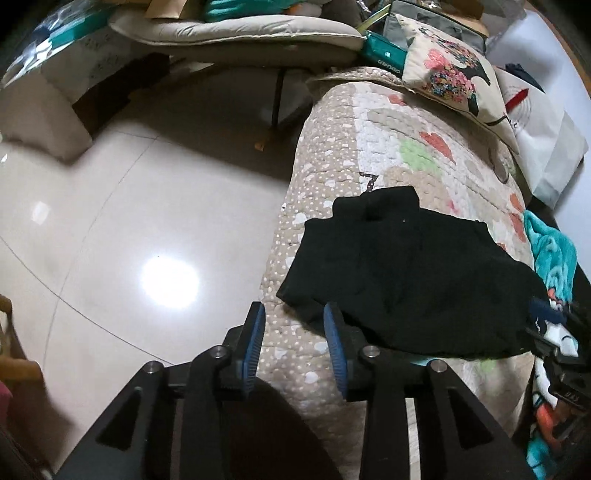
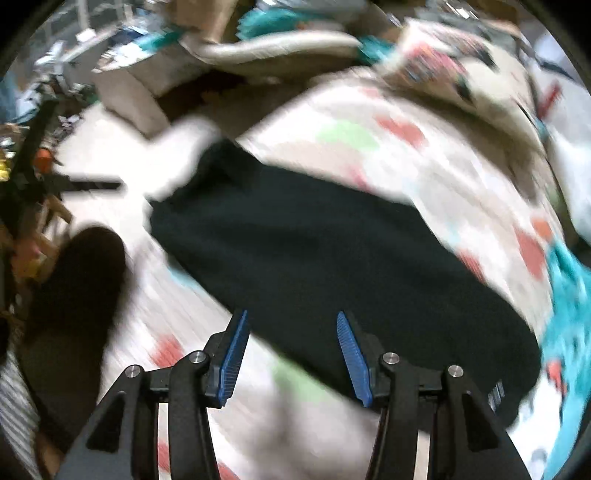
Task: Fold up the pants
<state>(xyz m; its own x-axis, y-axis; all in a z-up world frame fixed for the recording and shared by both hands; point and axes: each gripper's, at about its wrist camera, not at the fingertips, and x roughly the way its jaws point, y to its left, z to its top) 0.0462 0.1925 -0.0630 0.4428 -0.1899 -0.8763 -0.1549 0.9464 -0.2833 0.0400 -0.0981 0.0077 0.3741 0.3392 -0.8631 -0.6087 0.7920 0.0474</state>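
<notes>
the black pants (image 1: 406,273) lie folded in a compact dark bundle on a quilted cover (image 1: 369,147) printed with hearts and pale patches, spread over what looks like a sofa or bed. in the left wrist view the bundle sits close to the cover's rounded edge, beyond which the glossy tiled floor (image 1: 129,221) shows a bright light reflection.

the left gripper (image 1: 294,314) hovers just at the near corner of the pants, its jaws parted with only quilt visible between the blue pads (image 1: 255,347); nothing is held. one pad stands right beside the fabric's edge, but whether it touches cannot be told.

the right wrist view is heavily blurred. the right gripper (image 2: 291,321) is wide apart above the near edge of the pants (image 2: 332,258), the dark cloth showing in the gap between its fingers, with neither blue pad pressing on it.

a floral cushion (image 1: 454,70) leans at the far end of the cover, with a white bag (image 1: 546,147) beside it. a turquoise cloth (image 1: 554,254) lies just past the far side of the pants. a padded beige cushion (image 1: 236,29) sits on furniture across the floor.
</notes>
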